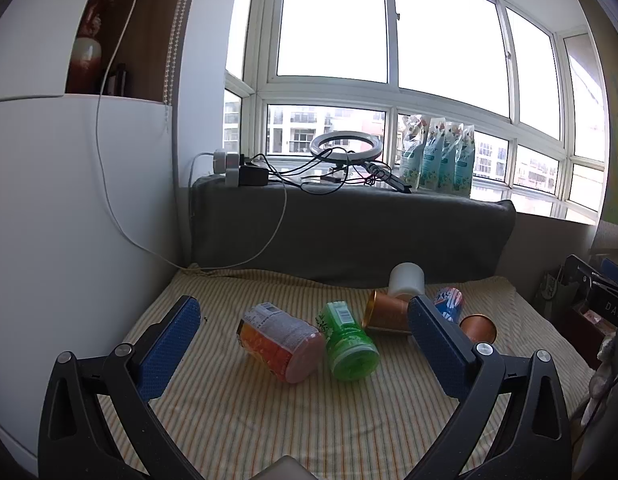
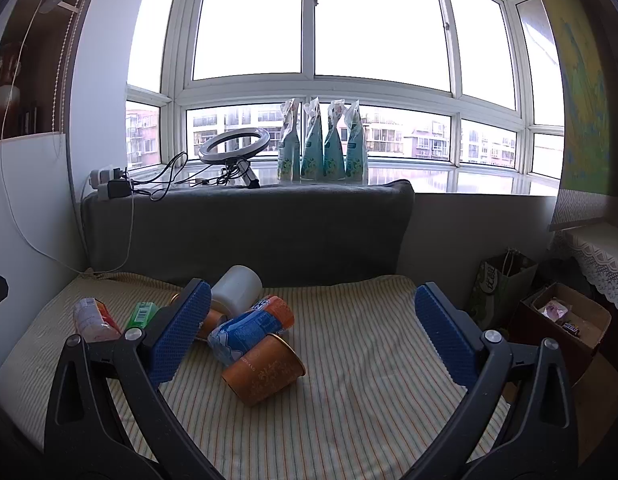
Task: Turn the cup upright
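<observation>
Striped cloth covers the padded surface, both grippers above it. Left gripper spread wide, empty; right gripper likewise wide apart, holding nothing. Between the right fingers, copper cup lies on its side, touching a blue cup. Orange cup, green cup, white cup also toppled. Behind: grey cushion, ring light, pouches on sill, windows.
</observation>
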{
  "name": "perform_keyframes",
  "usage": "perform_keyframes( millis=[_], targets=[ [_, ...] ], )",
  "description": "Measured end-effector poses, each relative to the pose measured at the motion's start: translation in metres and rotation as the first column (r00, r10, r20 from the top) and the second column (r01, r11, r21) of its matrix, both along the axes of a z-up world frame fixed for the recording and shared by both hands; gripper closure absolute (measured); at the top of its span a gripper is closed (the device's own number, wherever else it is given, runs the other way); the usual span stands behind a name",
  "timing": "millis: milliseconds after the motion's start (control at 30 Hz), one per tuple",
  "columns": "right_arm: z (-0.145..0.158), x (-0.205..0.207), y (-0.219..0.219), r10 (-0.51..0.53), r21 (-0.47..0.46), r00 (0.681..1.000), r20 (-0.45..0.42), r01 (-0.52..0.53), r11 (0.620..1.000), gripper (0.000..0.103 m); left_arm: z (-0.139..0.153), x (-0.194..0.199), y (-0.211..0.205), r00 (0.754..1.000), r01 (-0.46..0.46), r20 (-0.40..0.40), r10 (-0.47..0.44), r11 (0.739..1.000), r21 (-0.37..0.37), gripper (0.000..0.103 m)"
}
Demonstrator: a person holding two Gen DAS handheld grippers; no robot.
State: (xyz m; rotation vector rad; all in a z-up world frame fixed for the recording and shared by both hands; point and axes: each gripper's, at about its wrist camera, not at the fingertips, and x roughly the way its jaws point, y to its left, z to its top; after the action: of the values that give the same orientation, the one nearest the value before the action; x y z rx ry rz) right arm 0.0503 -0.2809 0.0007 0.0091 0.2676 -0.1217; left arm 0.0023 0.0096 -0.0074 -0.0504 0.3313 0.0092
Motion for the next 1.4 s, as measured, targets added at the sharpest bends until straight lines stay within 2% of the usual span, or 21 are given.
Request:
perform_keyframes(
  millis=[1400],
  targets=[
    [-0.0038, -0.0013, -0.0008, -0.002, -0.002, 1.0, -0.004, 0.002, 1.0, 0.0, -0.0005, -0.0001, 0.0003, 1.0, 0.004, -0.003, -0.004, 1.0, 0.003, 0.001]
  ],
)
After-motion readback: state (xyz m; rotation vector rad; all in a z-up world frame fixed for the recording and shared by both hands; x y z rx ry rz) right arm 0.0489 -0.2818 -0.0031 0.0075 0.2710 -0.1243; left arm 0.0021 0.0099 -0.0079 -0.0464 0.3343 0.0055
